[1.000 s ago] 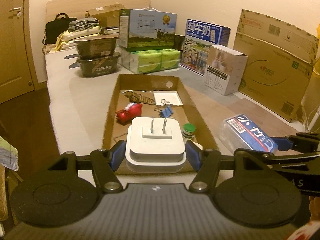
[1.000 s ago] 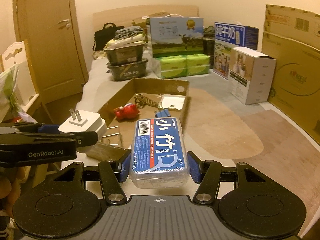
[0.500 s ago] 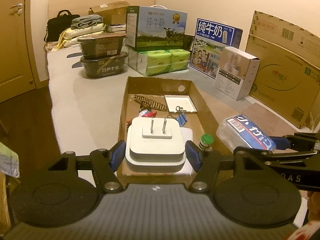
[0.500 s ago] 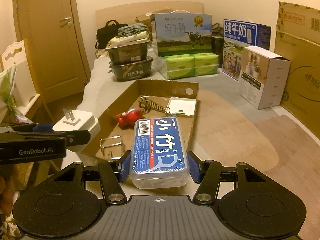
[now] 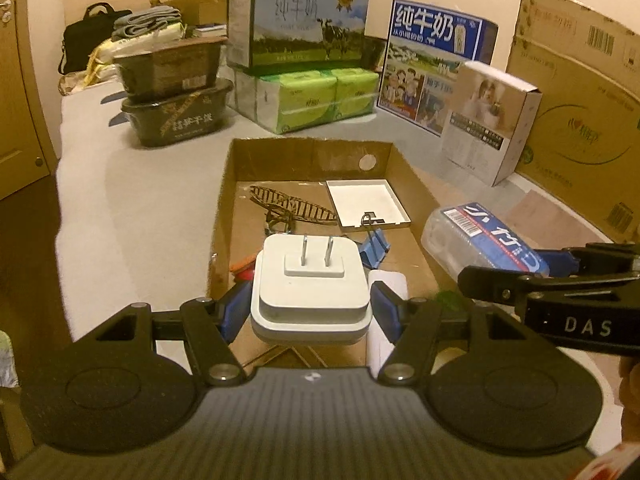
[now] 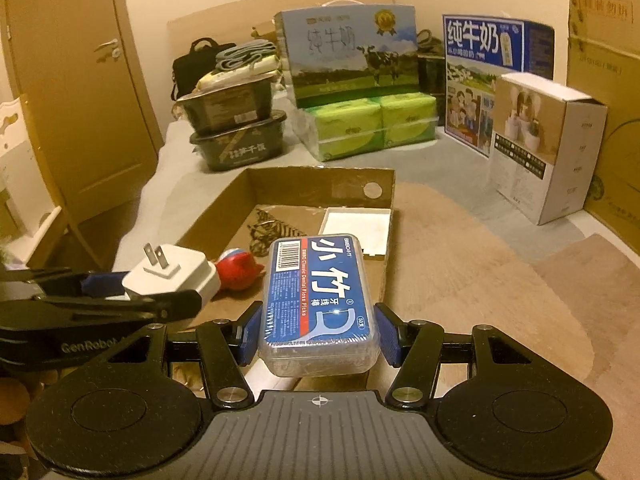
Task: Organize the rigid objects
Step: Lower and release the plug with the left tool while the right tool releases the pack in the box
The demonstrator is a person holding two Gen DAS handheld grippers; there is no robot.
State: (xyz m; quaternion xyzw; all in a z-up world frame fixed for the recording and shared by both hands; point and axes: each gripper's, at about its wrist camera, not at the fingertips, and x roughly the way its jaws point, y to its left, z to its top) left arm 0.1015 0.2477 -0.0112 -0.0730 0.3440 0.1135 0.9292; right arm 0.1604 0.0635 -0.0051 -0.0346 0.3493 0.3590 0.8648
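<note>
My left gripper (image 5: 310, 310) is shut on a white plug adapter (image 5: 310, 280) with two prongs up, held above the near end of the shallow cardboard tray (image 5: 304, 152). The adapter also shows in the right wrist view (image 6: 172, 274). My right gripper (image 6: 318, 334) is shut on a clear box of dental floss picks with a blue label (image 6: 318, 300), held over the tray's near right side; it also shows in the left wrist view (image 5: 480, 240). In the tray lie a red toy (image 6: 238, 270), a blue binder clip (image 5: 374, 246), a white lid (image 5: 366, 204) and a wire leaf ornament (image 5: 292, 206).
The tray (image 6: 320, 184) rests on a bed-like surface. Behind it stand two stacked dark tubs (image 5: 176, 92), green tissue packs (image 5: 316, 96), milk cartons (image 5: 300, 20), a white box (image 5: 488, 120) and large cardboard boxes (image 5: 580, 100). A door (image 6: 76, 92) is at the left.
Both grippers have moved forward over the tray with their objects still held. The tray and the boxes behind look closer. The red toy is now mostly hidden behind the adapter in the left wrist view.
</note>
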